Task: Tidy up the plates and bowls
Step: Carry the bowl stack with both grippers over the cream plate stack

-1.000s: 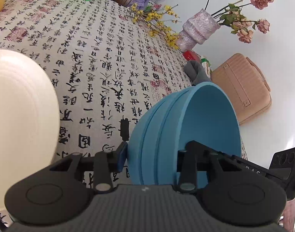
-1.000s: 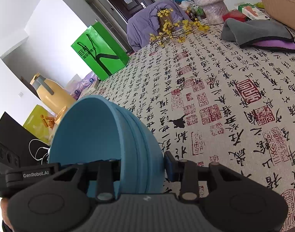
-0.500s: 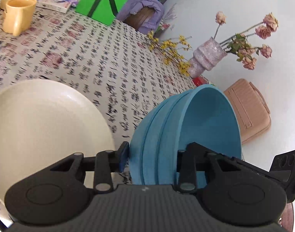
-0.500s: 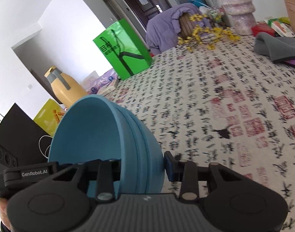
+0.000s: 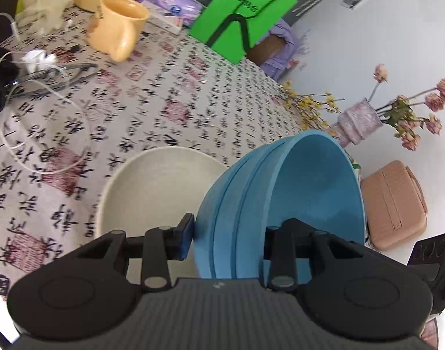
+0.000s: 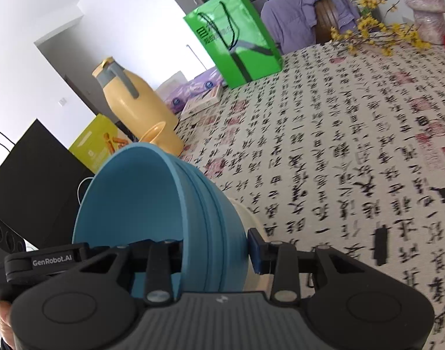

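Note:
A nested stack of blue bowls (image 5: 280,204) hangs tilted above the calligraphy-print tablecloth, held by its rim from two opposite sides. My left gripper (image 5: 232,233) is shut on the rim, one finger inside and its blue pad against the outer wall. My right gripper (image 6: 215,250) is shut on the facing rim of the blue bowls (image 6: 152,204) in the same way. A cream bowl (image 5: 152,186) sits upright on the cloth just beyond and below the blue stack; in the right wrist view only an edge of the cream bowl (image 6: 248,218) shows behind it.
A yellow mug (image 5: 120,26), a yellow jug (image 6: 135,108), a green bag (image 5: 243,17) and a black bag (image 6: 33,180) stand on the far side. A white cable (image 5: 33,116) loops left of the cream bowl. A vase of flowers (image 5: 359,122) stands at the right.
Both grippers have carried the blue bowls sideways across the table. The cream bowl has come from the left edge of the left wrist view to just beyond the blue stack.

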Demonstrator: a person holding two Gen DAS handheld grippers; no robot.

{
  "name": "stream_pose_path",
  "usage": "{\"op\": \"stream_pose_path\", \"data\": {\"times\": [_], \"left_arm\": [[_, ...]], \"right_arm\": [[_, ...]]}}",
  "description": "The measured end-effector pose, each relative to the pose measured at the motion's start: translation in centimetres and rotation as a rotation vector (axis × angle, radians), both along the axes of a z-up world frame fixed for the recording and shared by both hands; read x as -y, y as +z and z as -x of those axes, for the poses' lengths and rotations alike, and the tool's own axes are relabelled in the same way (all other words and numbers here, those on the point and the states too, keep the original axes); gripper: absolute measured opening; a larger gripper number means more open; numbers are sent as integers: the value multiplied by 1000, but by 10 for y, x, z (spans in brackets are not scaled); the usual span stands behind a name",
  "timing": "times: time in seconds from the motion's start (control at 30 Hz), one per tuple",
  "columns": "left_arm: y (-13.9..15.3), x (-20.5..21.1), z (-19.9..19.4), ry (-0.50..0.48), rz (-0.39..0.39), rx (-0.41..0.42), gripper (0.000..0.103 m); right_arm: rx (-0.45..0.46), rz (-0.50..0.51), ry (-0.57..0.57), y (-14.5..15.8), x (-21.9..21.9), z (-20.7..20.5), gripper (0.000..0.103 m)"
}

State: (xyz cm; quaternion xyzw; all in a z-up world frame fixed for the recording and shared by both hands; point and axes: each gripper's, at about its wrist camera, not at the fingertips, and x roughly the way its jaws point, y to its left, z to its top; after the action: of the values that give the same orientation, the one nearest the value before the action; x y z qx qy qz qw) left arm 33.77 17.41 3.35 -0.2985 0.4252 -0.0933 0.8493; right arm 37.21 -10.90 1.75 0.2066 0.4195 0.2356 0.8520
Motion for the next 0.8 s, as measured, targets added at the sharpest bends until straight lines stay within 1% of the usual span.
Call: {"op": "stream_pose_path", "data": {"times": [0.17, 0.33, 0.63, 0.7, 0.8], "left_arm": [[-7, -17, 0, 14, 2, -22, 37], [-15, -23, -2, 9, 17, -51, 37], [-12, -28, -7, 25, 26, -14, 36], [-8, -29, -7, 32, 20, 1, 37], [-1, -30, -7, 34, 13, 32, 43]], "right_arm": [[-32, 4, 12, -6, -22, -3, 35], [-68, 7, 7, -11, -27, -5, 35], [-122, -12, -10, -17, -27, -13, 36], [-121, -8, -10, -17, -27, -15, 36], [-105, -2, -30, -14, -26, -20, 38]]}}
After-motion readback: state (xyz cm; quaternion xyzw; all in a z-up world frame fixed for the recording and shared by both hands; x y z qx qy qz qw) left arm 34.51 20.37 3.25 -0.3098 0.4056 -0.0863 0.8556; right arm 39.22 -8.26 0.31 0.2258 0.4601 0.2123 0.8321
